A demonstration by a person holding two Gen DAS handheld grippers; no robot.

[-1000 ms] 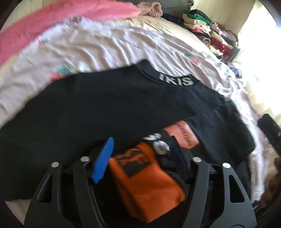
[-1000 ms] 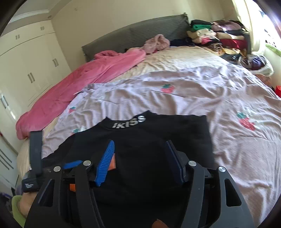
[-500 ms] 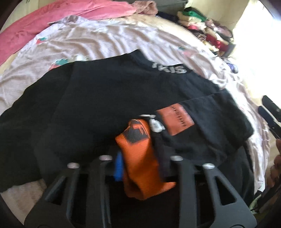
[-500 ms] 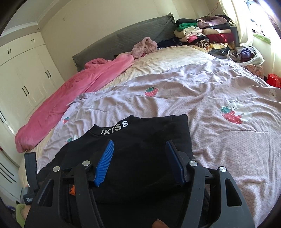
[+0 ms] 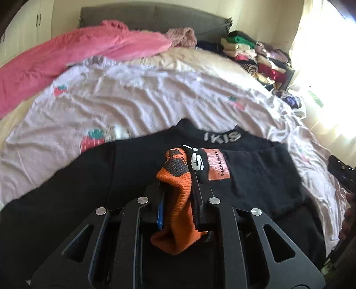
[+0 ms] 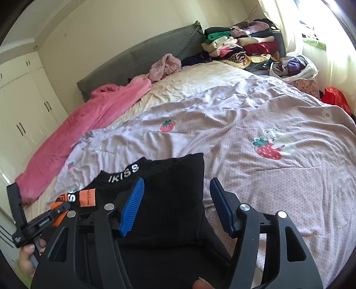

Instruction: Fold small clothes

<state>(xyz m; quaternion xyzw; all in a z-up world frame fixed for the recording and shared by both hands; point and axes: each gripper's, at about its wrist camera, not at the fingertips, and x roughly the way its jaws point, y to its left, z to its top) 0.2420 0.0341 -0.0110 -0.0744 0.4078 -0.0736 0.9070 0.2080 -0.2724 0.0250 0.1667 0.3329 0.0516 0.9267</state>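
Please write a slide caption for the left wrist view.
Left gripper jaws shut on black top's orange knitted cuff above strawberry-print bedspread.

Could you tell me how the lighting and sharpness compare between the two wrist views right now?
Left wrist view: the window glare washes out the right edge, and the strawberry bedspread looks softly smeared, though the orange cuff is fairly crisp. Right wrist view: evenly lit and sharp, with the collar lettering readable; only the window is overexposed. Both bend straight lines, fisheye-style.

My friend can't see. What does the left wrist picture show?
The left gripper is shut on an orange and black sock above a black shirt spread on a bed. A pink blanket and a clothes pile lie behind.
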